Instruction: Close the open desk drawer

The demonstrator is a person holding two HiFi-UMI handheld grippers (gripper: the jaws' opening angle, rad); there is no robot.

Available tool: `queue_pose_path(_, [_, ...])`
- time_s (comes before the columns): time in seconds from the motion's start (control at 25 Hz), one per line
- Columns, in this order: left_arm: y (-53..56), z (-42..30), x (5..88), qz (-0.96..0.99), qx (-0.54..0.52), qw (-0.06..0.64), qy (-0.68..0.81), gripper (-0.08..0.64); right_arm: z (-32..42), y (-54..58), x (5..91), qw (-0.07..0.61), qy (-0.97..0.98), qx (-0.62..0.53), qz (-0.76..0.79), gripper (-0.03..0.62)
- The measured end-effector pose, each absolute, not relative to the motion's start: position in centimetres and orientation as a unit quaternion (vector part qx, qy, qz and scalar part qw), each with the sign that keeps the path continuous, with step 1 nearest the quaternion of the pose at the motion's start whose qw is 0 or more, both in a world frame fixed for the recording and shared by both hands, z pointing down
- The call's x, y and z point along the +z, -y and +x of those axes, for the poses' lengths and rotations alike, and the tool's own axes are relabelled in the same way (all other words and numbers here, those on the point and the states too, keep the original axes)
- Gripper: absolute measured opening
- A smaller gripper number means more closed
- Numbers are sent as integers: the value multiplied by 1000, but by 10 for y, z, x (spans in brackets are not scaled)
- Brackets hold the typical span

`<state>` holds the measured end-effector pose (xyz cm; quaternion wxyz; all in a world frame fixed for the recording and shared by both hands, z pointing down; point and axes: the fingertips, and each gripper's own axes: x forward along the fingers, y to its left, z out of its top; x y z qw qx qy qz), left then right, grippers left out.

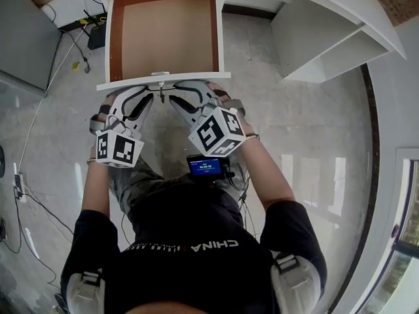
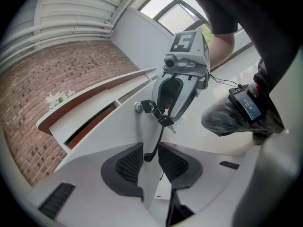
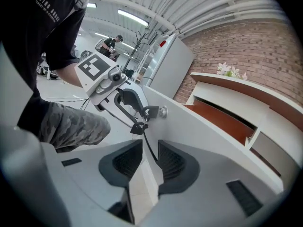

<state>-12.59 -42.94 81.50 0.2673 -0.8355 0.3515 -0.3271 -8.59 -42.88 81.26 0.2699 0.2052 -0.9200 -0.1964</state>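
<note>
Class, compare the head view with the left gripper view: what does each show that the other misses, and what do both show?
Only the head view shows the bare inside of the drawer, pulled open, and the cube on the left hand-held gripper. Only the left gripper view shows the brick wall, the flowers and that gripper's jaws gripping the edge of the drawer front. Both show the right hand-held gripper, the key in the drawer front and the person's trousers.

Person in black T-shirt [image 1: 183, 224] and camouflage trousers [image 1: 134, 183], centre frame.
White lettering [image 1: 196, 244] across the shirt; pale straps [image 1: 291, 273] on both shoulders; blue-lit screen [image 1: 205, 167] at the waist.
</note>
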Motion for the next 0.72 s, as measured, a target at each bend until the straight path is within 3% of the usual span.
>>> queue_pose_path(0.72, [473, -128, 754, -784, -358, 363, -354, 104, -89, 478, 754, 280, 891, -285, 217, 104])
